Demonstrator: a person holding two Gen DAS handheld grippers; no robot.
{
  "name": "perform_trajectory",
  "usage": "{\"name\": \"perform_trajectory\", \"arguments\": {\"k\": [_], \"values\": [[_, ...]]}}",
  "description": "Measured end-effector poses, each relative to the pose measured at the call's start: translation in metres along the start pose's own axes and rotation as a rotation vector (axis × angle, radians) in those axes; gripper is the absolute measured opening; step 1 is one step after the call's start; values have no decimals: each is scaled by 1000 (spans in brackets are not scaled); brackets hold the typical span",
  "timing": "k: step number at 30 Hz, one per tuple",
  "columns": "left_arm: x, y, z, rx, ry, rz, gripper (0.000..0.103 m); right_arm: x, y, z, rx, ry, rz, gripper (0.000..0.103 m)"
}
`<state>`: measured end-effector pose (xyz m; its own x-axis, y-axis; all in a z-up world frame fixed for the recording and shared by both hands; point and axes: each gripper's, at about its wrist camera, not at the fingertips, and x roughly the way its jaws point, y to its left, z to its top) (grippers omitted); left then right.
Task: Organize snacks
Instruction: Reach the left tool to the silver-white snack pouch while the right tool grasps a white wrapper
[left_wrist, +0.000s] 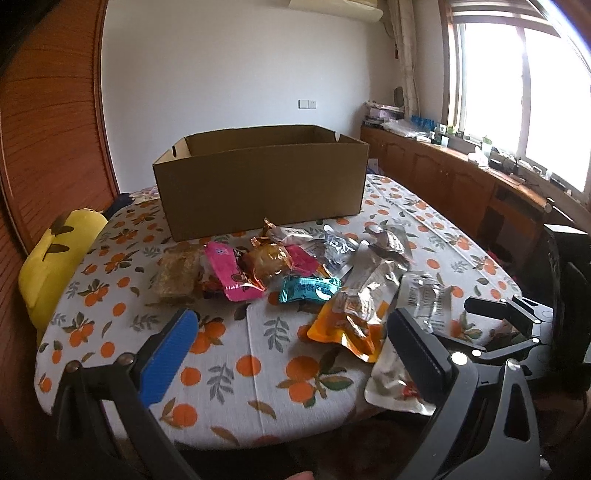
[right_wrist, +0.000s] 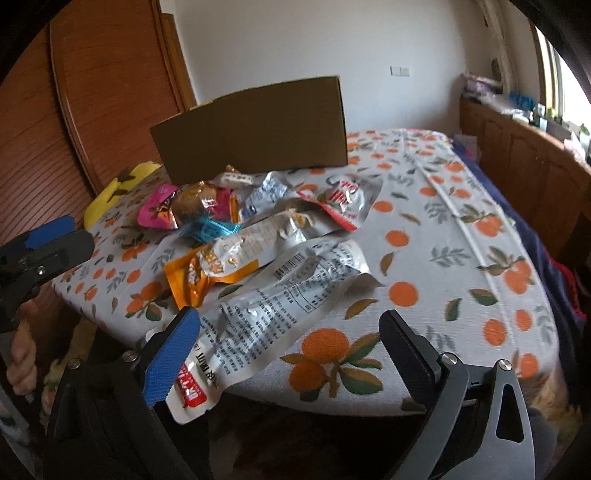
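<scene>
Snacks (left_wrist: 295, 280) are all lying loose on the table (left_wrist: 236, 373), at 6 o'clock of the cardboard box (left_wrist: 262, 177); box interior is possibly empty. I am holding left gripper (left_wrist: 291, 354) and right gripper (right_wrist: 288, 354) wide, nothing gripped.

Table's got a white cloth (left_wrist: 236, 354) with an orange-fruit print. Yellow plush toy (left_wrist: 55, 258) sits at the left edge. Wooden sliding door (left_wrist: 48, 122) on the far left, bright window (left_wrist: 517, 85) upper right over a cluttered wooden cabinet (left_wrist: 443, 173).
</scene>
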<state>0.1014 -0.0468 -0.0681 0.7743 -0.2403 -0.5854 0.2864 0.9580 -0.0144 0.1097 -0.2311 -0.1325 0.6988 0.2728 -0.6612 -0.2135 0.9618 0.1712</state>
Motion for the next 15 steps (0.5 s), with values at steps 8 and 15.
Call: {"name": "perform_trajectory", "arguments": {"k": [8,15], "values": [[22,6,-1,-16,32,-60,102,18,2,5,-2,-1,12,92],[39,6,3,3,69,-109,101,29,5,14,-39,-3,-42,79]]}}
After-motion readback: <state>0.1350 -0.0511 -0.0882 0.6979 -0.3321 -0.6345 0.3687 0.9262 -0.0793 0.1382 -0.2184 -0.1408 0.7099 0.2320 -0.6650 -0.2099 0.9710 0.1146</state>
